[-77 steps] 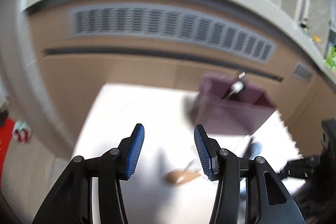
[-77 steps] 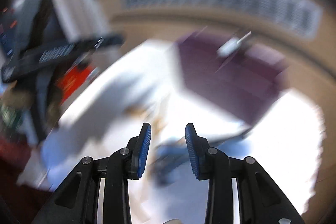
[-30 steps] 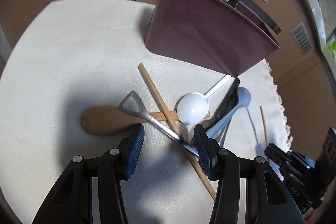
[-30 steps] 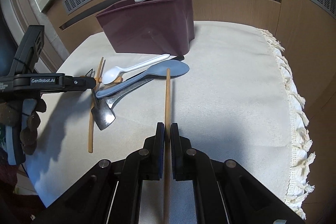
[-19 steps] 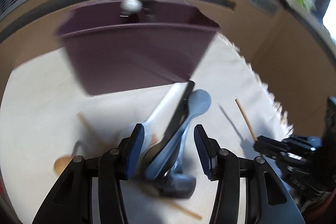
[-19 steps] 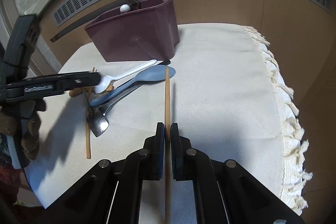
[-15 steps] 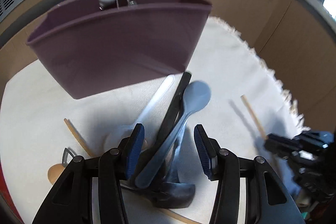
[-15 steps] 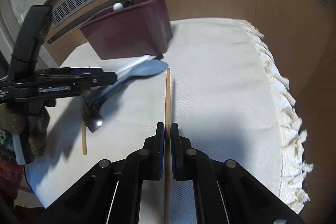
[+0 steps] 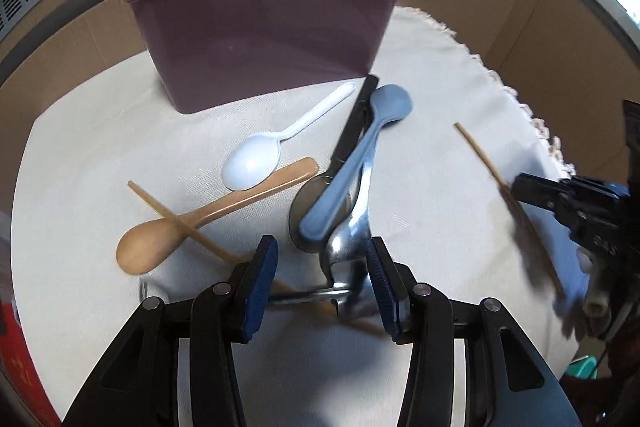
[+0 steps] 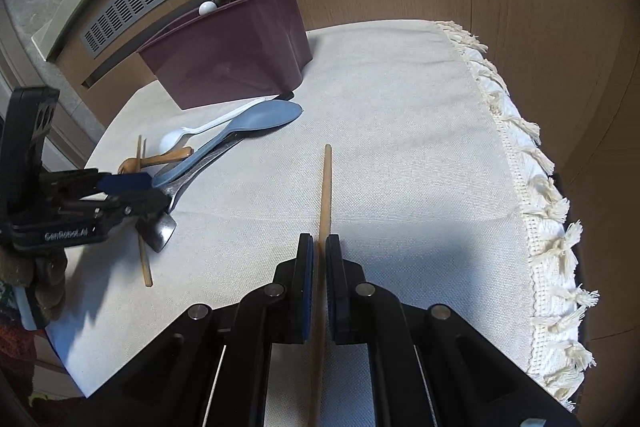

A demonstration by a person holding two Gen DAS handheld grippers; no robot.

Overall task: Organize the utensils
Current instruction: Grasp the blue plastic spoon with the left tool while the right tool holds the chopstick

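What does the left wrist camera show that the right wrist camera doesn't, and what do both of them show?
Only the left wrist view shows the brown wooden spoon's bowl clearly and the open left gripper head-on over the metal utensil. Only the right wrist view shows the right gripper shut on the thin wooden chopstick up close, plus the cloth's fringed edge. Both show the maroon plastic bin, white plastic spoon and blue-grey spoon.

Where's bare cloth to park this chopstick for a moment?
Bare cloth lies right of the chopstick, out to the tasselled fringe, and beside the maroon bin. Crowded: the spoon pile at the left hand-held gripper.
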